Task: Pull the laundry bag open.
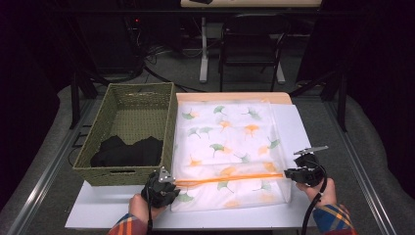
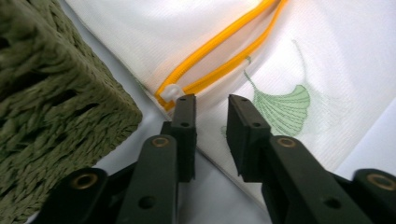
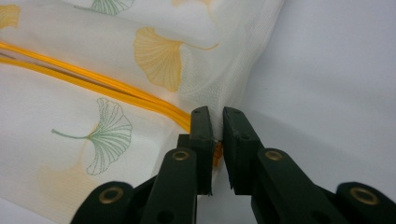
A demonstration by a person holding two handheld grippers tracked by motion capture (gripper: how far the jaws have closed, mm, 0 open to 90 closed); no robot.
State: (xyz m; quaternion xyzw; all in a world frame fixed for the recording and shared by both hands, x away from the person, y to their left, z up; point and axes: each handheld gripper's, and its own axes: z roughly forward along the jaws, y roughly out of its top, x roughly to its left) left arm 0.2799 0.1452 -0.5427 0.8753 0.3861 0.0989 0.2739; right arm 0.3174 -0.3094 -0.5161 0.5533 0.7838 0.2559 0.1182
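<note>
A white mesh laundry bag (image 1: pixel 227 142) printed with green and orange leaves lies flat on the white table (image 1: pixel 112 205). An orange zipper (image 1: pixel 230 179) runs across its near part. My left gripper (image 1: pixel 171 182) sits at the zipper's left end; in the left gripper view it (image 2: pixel 211 100) stands open over the bag's corner (image 2: pixel 327 56), with the white zipper pull (image 2: pixel 172 92) just past its left jaw tip. My right gripper (image 1: pixel 288 174) is at the zipper's right end. There it (image 3: pixel 215 112) is shut on the bag's edge (image 3: pixel 70 60), where the orange zipper (image 3: pixel 93 79) ends.
A green woven basket (image 1: pixel 95 134) stands left of the bag, close to my left gripper, its corner (image 2: pixel 46 107) beside the jaws. Black clothing (image 1: pixel 128 151) lies inside it. Behind the table stand a dark chair (image 1: pixel 252 44) and cables on the floor.
</note>
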